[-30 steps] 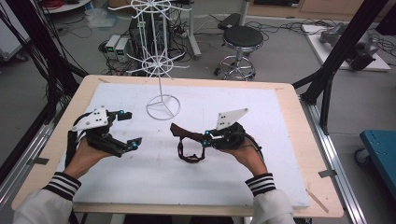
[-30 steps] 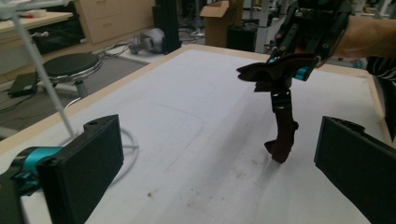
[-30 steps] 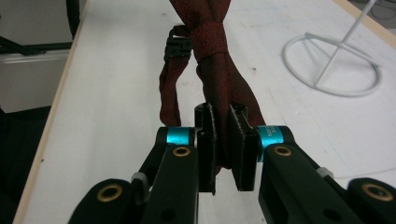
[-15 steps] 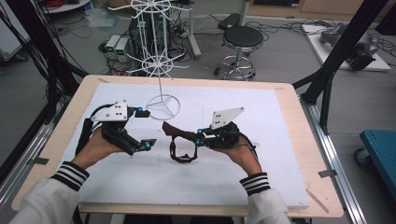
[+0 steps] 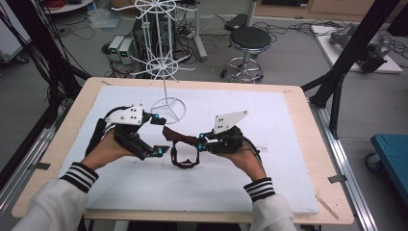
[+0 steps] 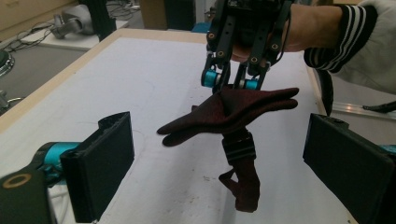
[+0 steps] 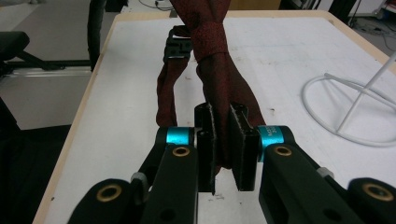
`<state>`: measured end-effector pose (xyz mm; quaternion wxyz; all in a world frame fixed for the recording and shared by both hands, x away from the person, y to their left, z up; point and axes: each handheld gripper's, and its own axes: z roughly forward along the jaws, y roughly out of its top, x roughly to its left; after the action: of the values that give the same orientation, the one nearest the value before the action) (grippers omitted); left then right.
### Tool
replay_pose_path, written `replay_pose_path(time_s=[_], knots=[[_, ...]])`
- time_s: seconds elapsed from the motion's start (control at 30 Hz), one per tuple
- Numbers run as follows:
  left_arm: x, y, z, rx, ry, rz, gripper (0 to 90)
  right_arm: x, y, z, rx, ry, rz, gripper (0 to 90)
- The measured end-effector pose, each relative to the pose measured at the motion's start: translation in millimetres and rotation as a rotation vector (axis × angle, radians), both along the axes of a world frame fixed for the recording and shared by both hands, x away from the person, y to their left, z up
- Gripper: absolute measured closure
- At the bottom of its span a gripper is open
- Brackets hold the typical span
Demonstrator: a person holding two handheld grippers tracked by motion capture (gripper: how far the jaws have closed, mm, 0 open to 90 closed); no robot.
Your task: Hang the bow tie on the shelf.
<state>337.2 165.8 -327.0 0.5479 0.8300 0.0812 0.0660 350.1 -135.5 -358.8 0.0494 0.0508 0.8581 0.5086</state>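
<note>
Bow tie (image 5: 182, 144) of dark red cloth hung just above the white tabletop (image 5: 288, 159), near its middle, with its strap and black clasp drooping below. At the left, the left claw (image 5: 159, 134) stood with its jaws spread wide on either side of the near wing of the tie; they had just been closing a little, yet nothing was pressed between them, and in the left gripper view (image 6: 210, 158) the cloth floated free in the gap. Behind, toward the far edge, stood the white wire stand (image 5: 163, 72), its ring base resting on the tabletop. To the right, the right claw (image 5: 201, 143) was pinched tight on a fold of the tie, and the right gripper view (image 7: 223, 154) showed the red cloth sandwiched between the two pads. From where I stood, the step looked like taking a second hold on the tie: to do it well, the left claw would want to come in level with the free wing and close on the cloth itself, not the clasp, while the right hand kept the tie steady and lifted so the strap did not drag or twist.
</note>
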Motion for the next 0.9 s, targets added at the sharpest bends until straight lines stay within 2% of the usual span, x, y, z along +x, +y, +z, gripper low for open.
replay_pose_path(time_s=[0.1,0.2,0.27,0.4,0.53,0.67,0.73,0.8,0.9], knots=[[0.1,-2.9,-1.2,0.014,0.008,-0.016,12.9,0.3,3.1,-0.6,-0.016,-0.001,0.004,82.7],[1.0,-3.5,-0.9,0.010,0.015,-0.023,18.6,0.6,5.0,-0.3,-0.019,-0.005,0.009,82.7],[1.5,-3.0,-0.4,0.026,0.002,-0.016,27.0,0.8,6.1,0.5,-0.020,-0.006,0.008,82.7],[2.5,-1.4,-0.8,0.017,0.018,-0.026,29.4,1.2,7.8,1.1,-0.029,-0.006,0.012,82.7],[3.0,0.4,-0.4,0.014,0.027,-0.036,36.0,1.4,10.9,2.2,-0.037,-0.010,0.016,82.6],[4.1,3.4,0.4,0.010,0.026,-0.038,40.1,1.6,11.8,2.4,-0.037,-0.005,0.017,82.7],[4.3,4.8,0.6,0.025,0.021,-0.042,42.8,2.3,12.3,2.3,-0.038,-0.008,0.016,82.6],[4.0,4.8,0.4,0.011,0.018,-0.043,45.9,2.4,12.4,2.5,-0.043,-0.007,0.015,82.7],[3.2,4.9,1.2,0.015,0.009,-0.049,49.2,2.5,12.9,2.6,-0.046,-0.003,0.014,82.7]])
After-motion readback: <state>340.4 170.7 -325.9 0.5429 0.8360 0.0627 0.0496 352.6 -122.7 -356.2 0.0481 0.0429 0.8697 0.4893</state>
